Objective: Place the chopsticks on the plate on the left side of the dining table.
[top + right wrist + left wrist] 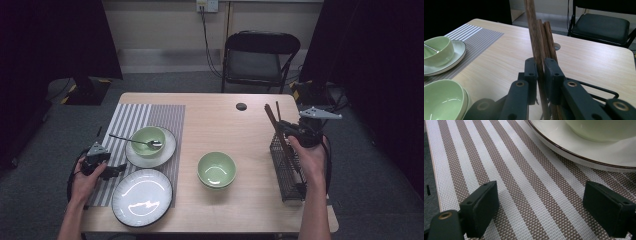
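Gripping one chopstick (pixel 537 57), right tongs (pixel 541 75) are clamped on it while it stands in the wire caddy (pixel 286 172), likely to lift it out. Left tongs (pixel 541 207) hover wide apart, empty, over the placemat (pixel 524 185) beside the plate (pixel 584 155), parked clear.

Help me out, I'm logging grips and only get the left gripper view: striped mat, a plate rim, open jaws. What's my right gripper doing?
Observer: The right gripper is shut on a chopstick standing in the wire rack.
Operator: Anything on that plate beside me?
Observer: A green bowl with a spoon resting in it.
Operator: Other dishes?
Observer: A second green bowl on bare wood mid-table, and an empty white plate near your left hand.
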The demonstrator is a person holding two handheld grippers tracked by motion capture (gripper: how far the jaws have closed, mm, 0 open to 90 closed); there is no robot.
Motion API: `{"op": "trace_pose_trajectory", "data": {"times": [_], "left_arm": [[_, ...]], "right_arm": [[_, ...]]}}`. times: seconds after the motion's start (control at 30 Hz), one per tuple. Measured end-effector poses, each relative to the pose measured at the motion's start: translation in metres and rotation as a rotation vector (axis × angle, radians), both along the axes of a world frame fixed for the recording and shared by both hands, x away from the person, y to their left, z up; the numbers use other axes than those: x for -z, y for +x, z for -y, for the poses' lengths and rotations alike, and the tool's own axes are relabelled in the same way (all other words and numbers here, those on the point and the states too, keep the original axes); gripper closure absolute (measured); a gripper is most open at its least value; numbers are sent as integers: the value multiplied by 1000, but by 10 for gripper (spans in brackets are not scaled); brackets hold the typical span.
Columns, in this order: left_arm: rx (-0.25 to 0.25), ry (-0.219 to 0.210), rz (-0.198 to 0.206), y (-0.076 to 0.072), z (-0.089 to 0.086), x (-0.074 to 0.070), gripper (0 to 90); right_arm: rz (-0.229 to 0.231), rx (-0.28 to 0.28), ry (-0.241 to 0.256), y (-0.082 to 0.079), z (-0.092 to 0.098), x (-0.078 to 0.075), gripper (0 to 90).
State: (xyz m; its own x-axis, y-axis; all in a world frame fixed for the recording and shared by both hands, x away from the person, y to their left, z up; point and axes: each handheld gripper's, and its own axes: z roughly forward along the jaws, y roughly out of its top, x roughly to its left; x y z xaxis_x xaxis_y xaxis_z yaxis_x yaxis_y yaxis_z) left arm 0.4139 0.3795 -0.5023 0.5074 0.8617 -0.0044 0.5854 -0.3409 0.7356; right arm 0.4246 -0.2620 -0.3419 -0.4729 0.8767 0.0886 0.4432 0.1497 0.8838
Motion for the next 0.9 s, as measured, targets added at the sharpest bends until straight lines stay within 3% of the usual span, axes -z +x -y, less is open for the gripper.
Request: {"op": "trace_pose_trajectory", "data": {"times": [0.7,0.77,0.9], "left_arm": [[2,-3,-2,0,0,0,129],[-13,9,-7,0,-1,-2,154],[-14,-24,-39,-2,-4,-6,207]], "right_arm": [[66,14,20,-1,2,-4,850],[78,11,15,-2,1,-7,850],[84,13,13,-3,0,-12,851]]}}
